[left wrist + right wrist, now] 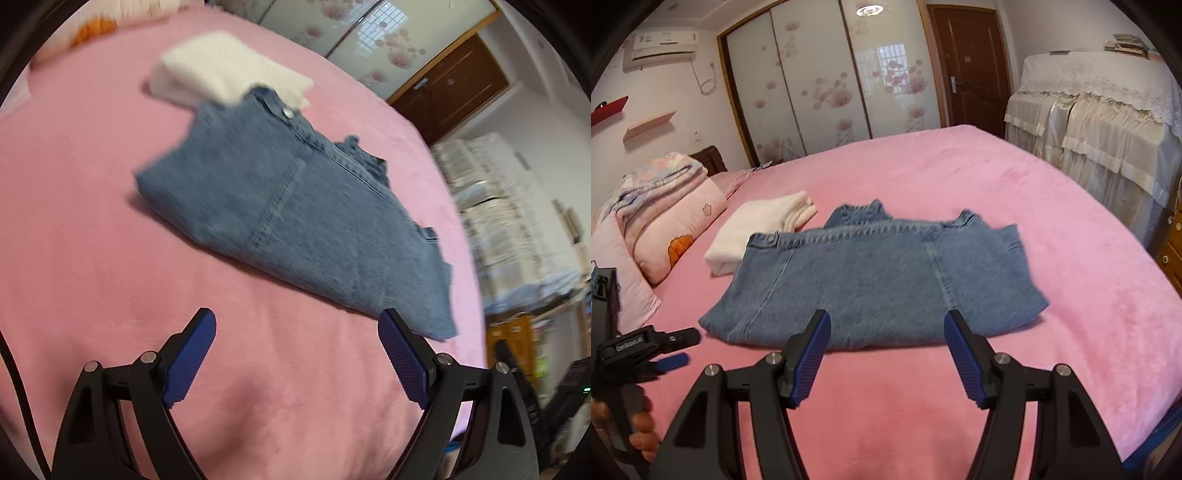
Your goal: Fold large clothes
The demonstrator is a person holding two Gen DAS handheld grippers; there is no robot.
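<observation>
A folded blue denim garment (871,280) lies flat on the pink bed (960,173); it also shows in the left wrist view (295,221). My right gripper (884,325) is open and empty, hovering just in front of the denim's near edge. My left gripper (297,326) is open and empty, just short of the denim's near corner. In the right wrist view the left gripper (670,349) shows at the far left, held by a hand.
A folded white garment (761,229) lies behind the denim's left end, touching it, and also shows in the left wrist view (229,70). Pillows and a folded quilt (665,206) sit at the left. A covered cabinet (1100,122) stands right of the bed.
</observation>
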